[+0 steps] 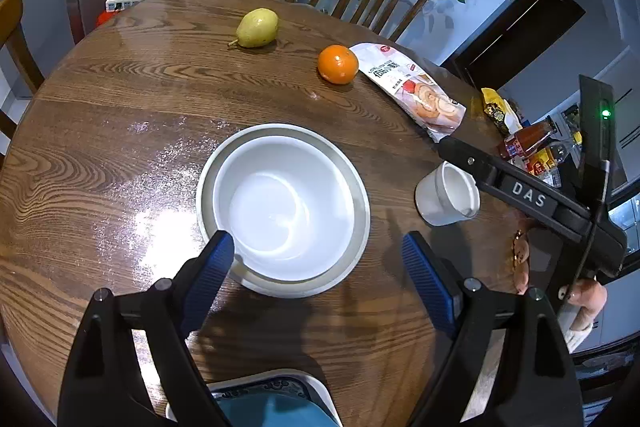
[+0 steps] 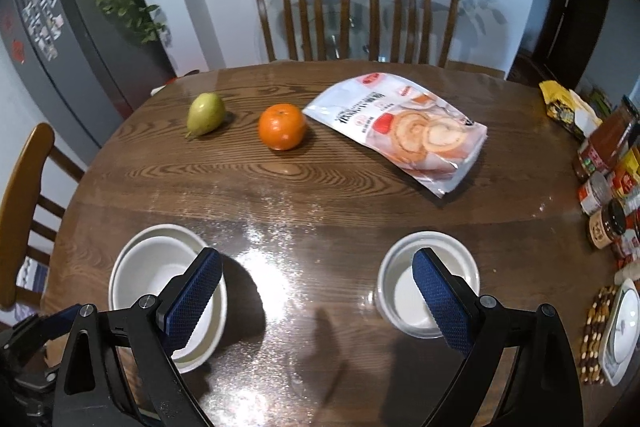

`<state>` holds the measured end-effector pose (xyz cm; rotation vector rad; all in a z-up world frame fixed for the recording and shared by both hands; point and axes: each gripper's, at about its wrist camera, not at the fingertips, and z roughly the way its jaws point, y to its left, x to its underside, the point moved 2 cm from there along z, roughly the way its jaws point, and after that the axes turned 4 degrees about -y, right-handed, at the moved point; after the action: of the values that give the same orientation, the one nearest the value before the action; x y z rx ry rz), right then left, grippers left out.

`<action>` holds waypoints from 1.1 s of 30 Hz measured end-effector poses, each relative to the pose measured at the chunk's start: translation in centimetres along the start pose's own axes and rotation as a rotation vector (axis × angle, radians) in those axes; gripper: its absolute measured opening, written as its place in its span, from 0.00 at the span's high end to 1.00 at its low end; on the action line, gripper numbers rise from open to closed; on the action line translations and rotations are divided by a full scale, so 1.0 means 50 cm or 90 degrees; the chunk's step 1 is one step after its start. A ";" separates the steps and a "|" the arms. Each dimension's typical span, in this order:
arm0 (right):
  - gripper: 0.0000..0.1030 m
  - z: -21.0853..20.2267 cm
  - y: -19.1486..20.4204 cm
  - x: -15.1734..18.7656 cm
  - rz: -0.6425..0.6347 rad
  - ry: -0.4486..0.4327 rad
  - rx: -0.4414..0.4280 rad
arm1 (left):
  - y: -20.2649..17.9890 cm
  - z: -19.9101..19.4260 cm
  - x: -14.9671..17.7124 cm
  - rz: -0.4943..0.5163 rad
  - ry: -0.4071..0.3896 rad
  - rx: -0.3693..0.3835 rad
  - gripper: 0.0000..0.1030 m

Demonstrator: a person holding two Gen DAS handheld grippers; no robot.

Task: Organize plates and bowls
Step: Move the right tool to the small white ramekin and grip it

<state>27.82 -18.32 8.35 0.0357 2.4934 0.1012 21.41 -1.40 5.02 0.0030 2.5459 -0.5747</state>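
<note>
Two nested white bowls [image 1: 280, 211] sit on the round wooden table [image 1: 120, 115]. My left gripper [image 1: 318, 243] hangs open just over their near side. Its left finger [image 1: 216, 263] overlaps the rim and its right finger [image 1: 426, 275] stands clear of the bowls. To the right is a small white cup [image 1: 448, 195], with a black finger [image 1: 472, 161] of the right gripper above it. In the right wrist view my right gripper [image 2: 316, 259] is open over bare table. The cup [image 2: 400, 299] shows behind its right finger and the nested bowls [image 2: 140, 279] behind its left finger.
A pear [image 2: 205, 114], an orange [image 2: 282, 126] and a snack bag [image 2: 404, 131] lie further back. Jars and sauce bottles [image 2: 608, 187] crowd the right edge, beside a beaded mat and a white scale [image 2: 620, 327]. A blue-patterned dish [image 1: 272, 399] sits at the near edge. Wooden chairs [image 2: 304, 11] ring the table.
</note>
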 end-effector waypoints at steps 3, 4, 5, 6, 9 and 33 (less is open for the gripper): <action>0.06 0.002 -0.021 -0.001 0.017 0.002 0.012 | -0.004 0.001 0.002 0.003 0.001 0.001 0.17; 0.06 0.004 -0.026 -0.001 0.020 0.003 0.014 | -0.005 0.002 0.003 0.004 0.002 0.001 0.17; 0.06 0.006 -0.035 -0.001 0.028 0.004 0.018 | -0.007 0.002 0.003 0.006 0.003 0.002 0.17; 0.06 0.006 -0.039 -0.001 0.031 0.005 0.019 | -0.008 0.002 0.004 0.007 0.004 0.003 0.17; 0.06 0.009 -0.063 0.000 0.050 0.009 0.020 | -0.010 0.001 0.005 0.010 0.003 0.005 0.17; 0.06 0.124 -0.165 0.026 0.117 0.122 0.079 | -0.010 0.009 0.011 0.009 0.012 0.003 0.17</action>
<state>30.48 -26.06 1.97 0.3218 2.6801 0.0272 21.12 -2.09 4.59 0.0284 2.5608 -0.5780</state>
